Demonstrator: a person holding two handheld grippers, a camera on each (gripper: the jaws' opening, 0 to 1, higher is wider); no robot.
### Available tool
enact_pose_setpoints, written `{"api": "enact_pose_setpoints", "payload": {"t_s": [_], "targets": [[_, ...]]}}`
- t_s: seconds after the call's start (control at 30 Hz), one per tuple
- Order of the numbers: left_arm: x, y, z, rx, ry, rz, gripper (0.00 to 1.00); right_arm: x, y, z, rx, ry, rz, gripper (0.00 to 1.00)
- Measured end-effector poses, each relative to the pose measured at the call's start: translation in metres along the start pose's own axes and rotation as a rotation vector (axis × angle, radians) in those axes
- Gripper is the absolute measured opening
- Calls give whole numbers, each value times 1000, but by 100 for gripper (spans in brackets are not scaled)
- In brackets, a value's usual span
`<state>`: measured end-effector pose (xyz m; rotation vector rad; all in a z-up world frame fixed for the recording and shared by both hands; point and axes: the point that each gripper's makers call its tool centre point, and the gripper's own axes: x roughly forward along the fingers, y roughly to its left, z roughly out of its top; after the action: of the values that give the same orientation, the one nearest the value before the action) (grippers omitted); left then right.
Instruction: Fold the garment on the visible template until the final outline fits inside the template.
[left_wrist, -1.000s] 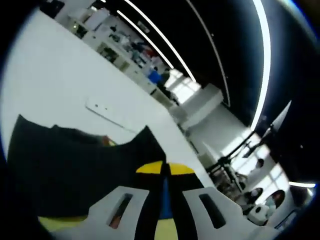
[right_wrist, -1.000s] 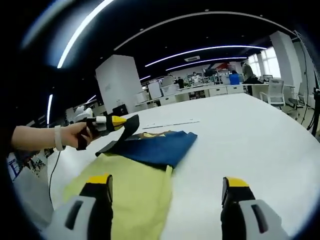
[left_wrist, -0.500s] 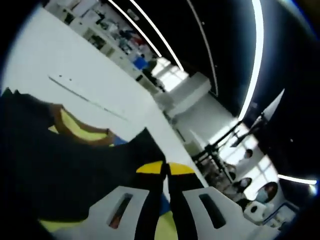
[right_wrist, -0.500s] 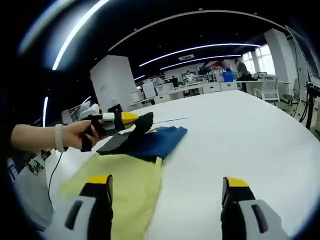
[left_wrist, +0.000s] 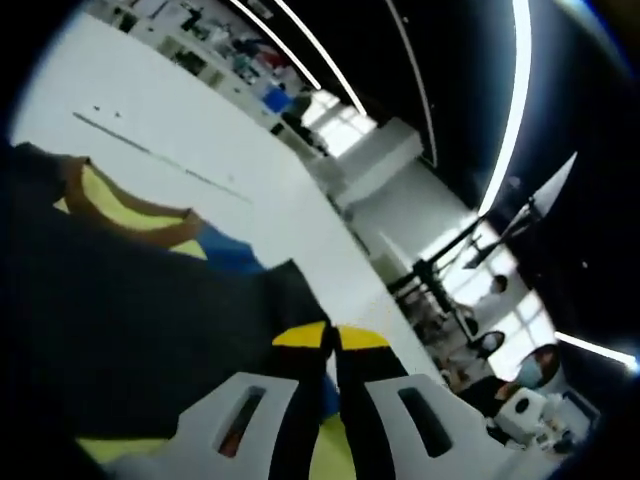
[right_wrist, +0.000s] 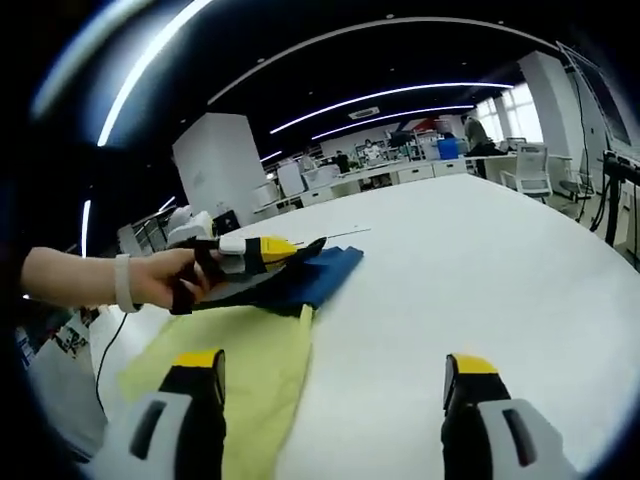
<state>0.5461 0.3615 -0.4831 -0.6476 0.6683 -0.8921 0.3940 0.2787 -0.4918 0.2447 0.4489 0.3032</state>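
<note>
Dark garment (left_wrist: 150, 320) edge pinched in closed left gripper (left_wrist: 330, 340) at lower centre, lifted for folding; right gripper (right_wrist: 330, 375) open, empty, hovering over table (right_wrist: 480, 270).

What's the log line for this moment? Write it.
left gripper: shut on garment, lifting dark edge | right gripper: open, empty | table: white

The garment (right_wrist: 262, 300), yellow, blue and black (a brown-edged neckline is seen in the left gripper view), is spread partly folded on the white table (right_wrist: 480, 290).
</note>
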Motion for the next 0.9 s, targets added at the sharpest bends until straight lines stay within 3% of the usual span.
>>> {"api": "enact_pose_setpoints", "payload": {"t_s": [0.47, 0.57, 0.63, 0.83, 0.9], "targets": [[1, 15, -14, 29, 38, 28, 0, 6, 7, -5, 10, 10, 19, 90], [1, 15, -16, 146, 53, 21, 1, 8, 9, -6, 2, 18, 26, 91], [0, 12, -15, 170, 43, 13, 2, 9, 10, -7, 1, 22, 29, 91], [-4, 9, -5, 311, 15, 14, 27, 12, 15, -4, -2, 20, 39, 91], [-6, 7, -3, 307, 16, 9, 40, 13, 17, -3, -4, 20, 46, 91]]}}
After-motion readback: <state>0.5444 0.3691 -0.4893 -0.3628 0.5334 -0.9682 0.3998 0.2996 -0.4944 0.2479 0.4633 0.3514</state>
